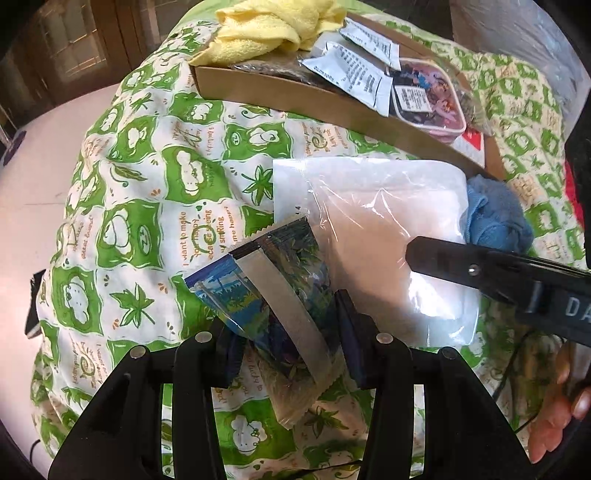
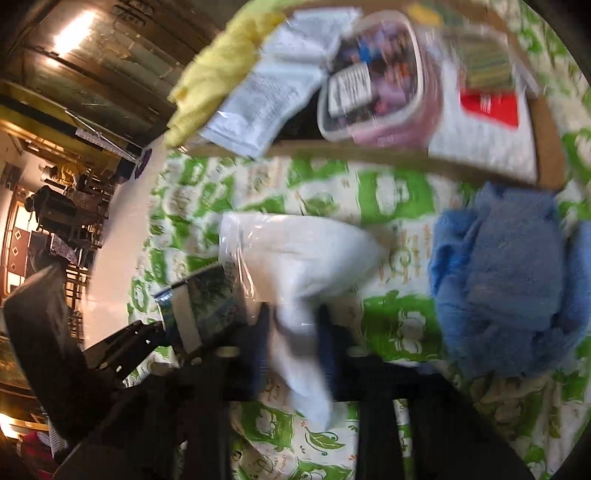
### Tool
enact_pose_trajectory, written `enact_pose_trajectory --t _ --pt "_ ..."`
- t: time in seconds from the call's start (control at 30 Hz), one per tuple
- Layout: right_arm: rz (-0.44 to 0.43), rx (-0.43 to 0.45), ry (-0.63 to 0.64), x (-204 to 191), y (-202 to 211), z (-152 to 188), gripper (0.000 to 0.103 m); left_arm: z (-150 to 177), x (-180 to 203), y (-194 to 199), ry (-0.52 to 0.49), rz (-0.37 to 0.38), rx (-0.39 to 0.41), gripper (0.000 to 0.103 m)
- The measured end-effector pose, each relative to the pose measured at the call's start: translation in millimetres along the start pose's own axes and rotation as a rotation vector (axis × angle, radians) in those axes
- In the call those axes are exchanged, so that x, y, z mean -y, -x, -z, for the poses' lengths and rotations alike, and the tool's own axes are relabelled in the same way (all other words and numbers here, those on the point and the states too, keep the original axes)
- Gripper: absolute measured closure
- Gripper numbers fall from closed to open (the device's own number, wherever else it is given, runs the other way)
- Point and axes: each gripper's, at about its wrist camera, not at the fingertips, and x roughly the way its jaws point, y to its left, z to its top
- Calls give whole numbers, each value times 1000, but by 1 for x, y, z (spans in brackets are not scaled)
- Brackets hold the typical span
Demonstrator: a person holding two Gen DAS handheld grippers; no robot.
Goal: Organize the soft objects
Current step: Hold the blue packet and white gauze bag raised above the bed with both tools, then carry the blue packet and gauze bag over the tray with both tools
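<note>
My left gripper [image 1: 286, 339] is shut on a blue-green foil packet [image 1: 280, 295] with a silver strip, held just above the green-and-white bedspread [image 1: 147, 206]. My right gripper [image 2: 293, 332] is shut on a white soft pack in clear plastic [image 2: 295, 251]; the same pack [image 1: 388, 229] lies beside the foil packet, with the right gripper's finger [image 1: 443, 258] on it. A crumpled blue cloth [image 2: 513, 273] lies right of the pack. The foil packet [image 2: 207, 299] also shows at the left of the blurred right wrist view.
A shallow cardboard box [image 1: 295, 92] sits at the far side on the bedspread, holding a yellow towel [image 1: 273, 29], white sachets [image 1: 351, 62] and a pink pouch [image 1: 428, 99]. The bed edge drops to a pale floor [image 1: 29, 206] on the left.
</note>
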Motion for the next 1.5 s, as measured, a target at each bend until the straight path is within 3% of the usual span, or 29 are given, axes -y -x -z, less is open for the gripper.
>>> enact_pose_trajectory --t 0.13,0.2,0.33,0.43,0.83,1.1,1.5 --pt "20 -12 12 -1 -10 0 87 9 -10 7 5 9 6 59" --pt "-21 -14 -27 6 -9 -1 87 13 -12 14 8 21 15 59" --pt "-22 78 -13 10 25 -8 88 22 -20 33 27 31 36 59" --pt "-73 95 -31 18 43 -10 88 26 -26 50 38 31 54 59" --pt "-141 70 -67 39 52 11 88 42 -38 110 58 16 118 59" --pt "-156 128 -46 30 75 8 88 36 -31 114 56 36 124 59" --pt "-153 104 -132 59 73 2 88 6 -13 100 -9 67 100 59"
